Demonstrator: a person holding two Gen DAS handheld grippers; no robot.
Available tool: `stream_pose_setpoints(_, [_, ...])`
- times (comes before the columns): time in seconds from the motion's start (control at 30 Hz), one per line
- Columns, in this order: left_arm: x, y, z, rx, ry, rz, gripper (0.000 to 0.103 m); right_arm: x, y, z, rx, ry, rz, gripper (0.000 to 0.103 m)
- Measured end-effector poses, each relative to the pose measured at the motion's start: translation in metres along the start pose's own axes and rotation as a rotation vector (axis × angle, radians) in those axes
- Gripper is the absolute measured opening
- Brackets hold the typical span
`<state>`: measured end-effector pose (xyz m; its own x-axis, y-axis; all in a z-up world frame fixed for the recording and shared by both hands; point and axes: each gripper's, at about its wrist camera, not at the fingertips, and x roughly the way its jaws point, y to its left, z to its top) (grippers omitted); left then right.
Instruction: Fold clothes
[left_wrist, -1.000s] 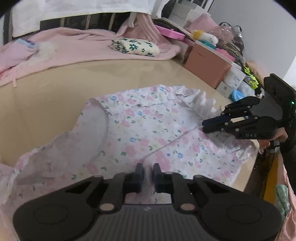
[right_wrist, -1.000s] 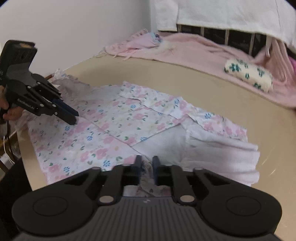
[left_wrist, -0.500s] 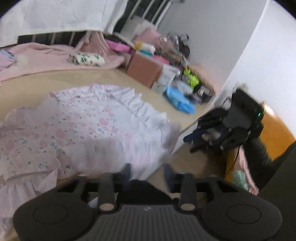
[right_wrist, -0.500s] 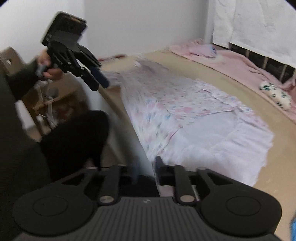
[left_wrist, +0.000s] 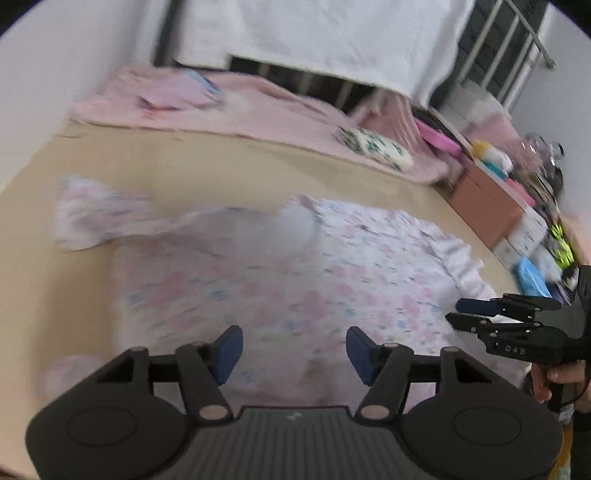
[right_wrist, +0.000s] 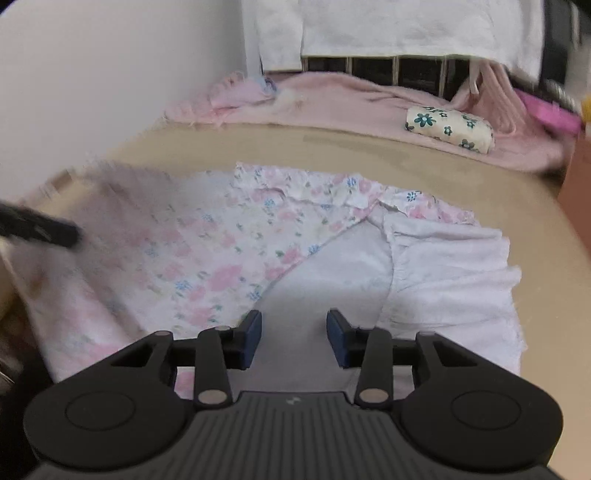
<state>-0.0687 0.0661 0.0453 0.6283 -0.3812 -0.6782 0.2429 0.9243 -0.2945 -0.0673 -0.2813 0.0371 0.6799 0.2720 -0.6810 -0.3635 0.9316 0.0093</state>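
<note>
Two grippers hang over a floral garment (left_wrist: 295, 288) that lies spread on the tan table (left_wrist: 155, 173), part of it turned over so the plain white inside (right_wrist: 332, 280) shows. The left gripper (left_wrist: 293, 349) has its jaws opening, well apart, with blurred cloth below them but nothing pinched; the right gripper (right_wrist: 294, 338) has its jaws spread too, over the white part, also pinching nothing. The step in hand looks like the pause between folds: a fold seems laid and let go, and the garment is only partly folded. Next, I judge, each gripper needs to find a fresh edge or corner, such as the loose sleeve (left_wrist: 96, 218) trailing away on the left, close on it, and carry it over the body of the garment. As for containers, cardboard boxes (left_wrist: 487, 195) stand past the far right edge of the table; their contents cannot be made out. A small folded flowered bundle (right_wrist: 448, 127) rests on the pink blanket (right_wrist: 332, 99) behind.
</note>
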Motion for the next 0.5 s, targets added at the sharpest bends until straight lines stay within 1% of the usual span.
stream_pose_setpoints(0.07, [-0.015, 0.012, -0.011, -0.043, -0.011, 0.070, 0.065, 0.008, -0.004, 0.008, 0.009, 0.022, -0.011, 0.040])
stream_pose_setpoints(0.1, [-0.022, 0.017, -0.016, -0.063, -0.011, 0.075, 0.065, 0.013, -0.008, 0.012, 0.014, 0.029, -0.018, 0.040])
stream_pose_setpoints(0.13, [-0.032, 0.023, -0.021, -0.076, -0.021, 0.043, 0.066, 0.019, -0.012, 0.016, 0.019, 0.033, -0.026, 0.040])
stream_pose_setpoints(0.2, [-0.045, 0.034, -0.028, -0.086, -0.040, -0.020, 0.075, 0.029, -0.020, 0.025, 0.028, 0.041, -0.041, 0.040])
stream_pose_setpoints(0.23, [-0.048, 0.038, -0.030, -0.083, -0.047, -0.025, 0.083, 0.035, -0.024, 0.029, 0.033, 0.044, -0.049, 0.040])
stream_pose_setpoints(0.27, [-0.048, 0.041, -0.032, -0.073, -0.054, -0.004, 0.085, 0.040, -0.028, 0.033, 0.038, 0.048, -0.057, 0.040])
stream_pose_setpoints(0.4, [-0.040, 0.046, -0.034, 0.006, -0.049, 0.128, 0.085, 0.073, -0.042, 0.061, 0.043, 0.056, -0.060, 0.039])
stream_pose_setpoints(0.43, [-0.035, 0.045, -0.034, 0.030, -0.061, 0.152, 0.084, 0.082, -0.045, 0.068, 0.044, 0.058, -0.062, 0.039])
stream_pose_setpoints(0.5, [-0.026, 0.043, -0.032, 0.075, -0.073, 0.202, 0.081, 0.098, -0.050, 0.083, 0.048, 0.064, -0.071, 0.039])
